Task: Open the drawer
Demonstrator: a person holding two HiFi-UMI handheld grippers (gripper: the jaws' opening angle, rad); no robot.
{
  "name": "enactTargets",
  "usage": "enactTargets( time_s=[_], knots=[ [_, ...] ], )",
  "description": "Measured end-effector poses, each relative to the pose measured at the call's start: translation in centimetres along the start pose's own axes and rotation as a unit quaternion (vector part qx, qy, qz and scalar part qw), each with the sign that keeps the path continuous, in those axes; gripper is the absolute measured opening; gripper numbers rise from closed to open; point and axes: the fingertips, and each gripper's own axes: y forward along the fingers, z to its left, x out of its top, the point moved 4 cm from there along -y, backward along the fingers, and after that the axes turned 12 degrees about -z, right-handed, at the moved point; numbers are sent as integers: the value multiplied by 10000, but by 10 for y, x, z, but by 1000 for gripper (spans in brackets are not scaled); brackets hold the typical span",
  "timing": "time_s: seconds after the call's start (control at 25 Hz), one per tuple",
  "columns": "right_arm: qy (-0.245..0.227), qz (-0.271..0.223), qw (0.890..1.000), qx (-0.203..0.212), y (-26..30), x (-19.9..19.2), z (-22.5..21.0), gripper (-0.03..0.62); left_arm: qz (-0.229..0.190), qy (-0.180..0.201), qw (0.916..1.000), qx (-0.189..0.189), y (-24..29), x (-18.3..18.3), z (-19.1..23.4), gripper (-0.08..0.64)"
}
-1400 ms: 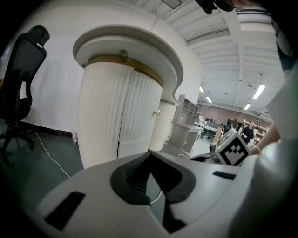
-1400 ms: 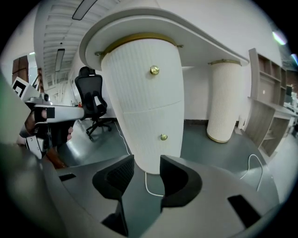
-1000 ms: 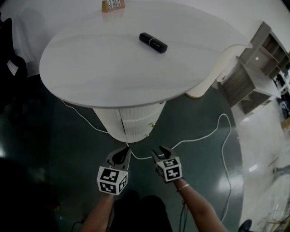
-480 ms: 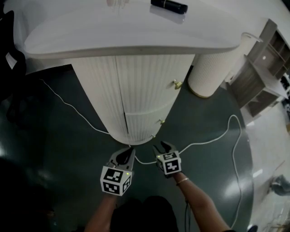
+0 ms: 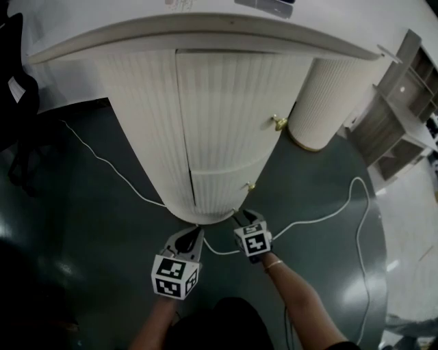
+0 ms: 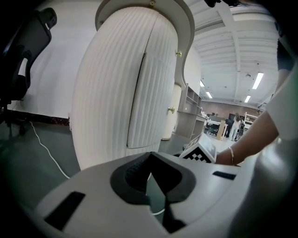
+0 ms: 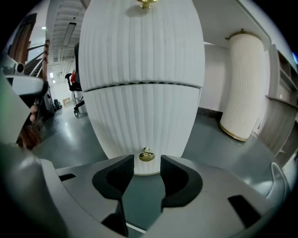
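A white ribbed pedestal [image 5: 219, 116] stands under the table top, with brass knobs down its front. My right gripper [image 5: 248, 217] is low at the pedestal's foot. In the right gripper view it [image 7: 147, 162] is open, and the lowest brass knob [image 7: 146, 156] sits just past its fingertips, centred in the gap and untouched. A seam above marks the bottom drawer front [image 7: 139, 116], and another knob [image 7: 145, 3] shows at the top. My left gripper [image 5: 195, 232] hovers to the left, apart from the pedestal, and its tips [image 6: 150, 160] meet on nothing.
A white cable [image 5: 321, 212] snakes over the dark green floor around the pedestal's foot. A second ribbed column [image 5: 328, 96] stands at the right, with a grey shelf unit [image 5: 404, 116] beyond. A black chair [image 5: 14, 102] is at the far left.
The head view has sunk, so the table top has slid out of sight and the pedestal front fills the picture. My right gripper has closed in on the lowest knob.
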Motion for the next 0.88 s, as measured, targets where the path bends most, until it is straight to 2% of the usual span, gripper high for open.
enactTargets(
  time_s=[0.2, 0.48, 0.6, 0.88],
  knots=[
    [98, 18, 9999, -24, 13, -4, -4, 161, -28, -68, 9999, 115, 2, 0, 11, 2],
    [126, -103, 9998, 59, 19, -3, -3, 160, 26, -40, 10000, 10, 10, -2, 10, 2],
    [61, -180, 9996, 187, 21, 1, 2, 124, 24, -12, 10000, -55, 9, -3, 7, 2],
    [-19, -77, 9997, 234, 22, -2, -1, 107, 55, -35, 9999, -126, 7, -6, 5, 2]
  ],
)
